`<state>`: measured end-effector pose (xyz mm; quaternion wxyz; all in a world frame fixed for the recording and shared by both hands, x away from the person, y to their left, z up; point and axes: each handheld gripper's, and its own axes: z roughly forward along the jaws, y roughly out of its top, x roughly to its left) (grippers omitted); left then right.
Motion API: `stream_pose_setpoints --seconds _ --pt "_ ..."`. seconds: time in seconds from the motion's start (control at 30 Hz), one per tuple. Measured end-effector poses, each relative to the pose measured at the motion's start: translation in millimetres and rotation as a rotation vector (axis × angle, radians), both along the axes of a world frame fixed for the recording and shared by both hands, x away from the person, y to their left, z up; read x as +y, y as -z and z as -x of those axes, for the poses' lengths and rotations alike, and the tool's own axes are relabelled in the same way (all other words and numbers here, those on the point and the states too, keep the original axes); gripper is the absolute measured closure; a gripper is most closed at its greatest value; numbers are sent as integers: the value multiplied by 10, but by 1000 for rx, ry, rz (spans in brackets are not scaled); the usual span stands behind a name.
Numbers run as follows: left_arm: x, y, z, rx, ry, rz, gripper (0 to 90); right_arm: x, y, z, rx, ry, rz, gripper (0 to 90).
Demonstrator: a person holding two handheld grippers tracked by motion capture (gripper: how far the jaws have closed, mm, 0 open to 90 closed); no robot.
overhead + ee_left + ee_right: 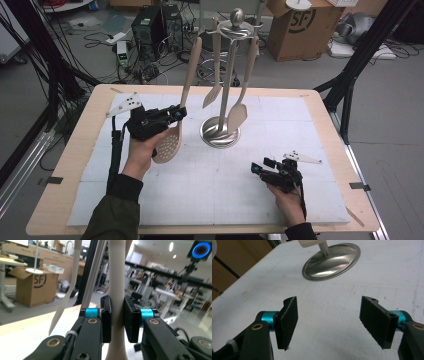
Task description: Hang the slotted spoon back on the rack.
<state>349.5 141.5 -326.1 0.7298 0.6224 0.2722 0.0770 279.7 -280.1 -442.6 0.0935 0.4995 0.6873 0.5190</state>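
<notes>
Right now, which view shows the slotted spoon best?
The high view: it shows the whole slotted spoon, perforated bowl low by the left tongs and its long handle rising toward the rack. The left gripper view shows just a stretch of its handle clamped between the pads. The right gripper view looks at the rack's base.

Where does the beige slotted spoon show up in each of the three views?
High view: the slotted spoon stands left of centre, its handle clamped in the left hand-held gripper, its perforated bowl low over the white mat.
Left gripper view: its handle runs straight up the middle between the black pads.
Right gripper view: not in it.
Shared landmark: the steel stand base, also at top centre of the right gripper view.
</notes>
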Motion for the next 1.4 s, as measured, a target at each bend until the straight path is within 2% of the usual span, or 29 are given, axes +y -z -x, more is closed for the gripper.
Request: stream_pose_setpoints --seconds 0.07,0.23,0.4,0.97,1.03,1.2,1.4 --pt "-24 -33 -42 2 6 6 785 0 1 -2 5 -1 -1 302" --pt "-91 -126 -138 5 15 -14 786 0 4 -6 8 3 6 303" --pt "-113 -156 -215 2 24 -24 785 -12 6 -11 12 6 3 302" --pt "-196 -75 -385 33 106 -31 785 -11 22 -23 19 7 6 303" --pt "-220 -55 -394 35 108 -39 784 -9 32 -29 20 8 11 303" --pt "-276 -2 -440 55 116 -27 775 -13 47 -34 21 6 13 303" --pt "-327 33 -472 55 109 -28 767 -30 46 -33 24 11 8 304"
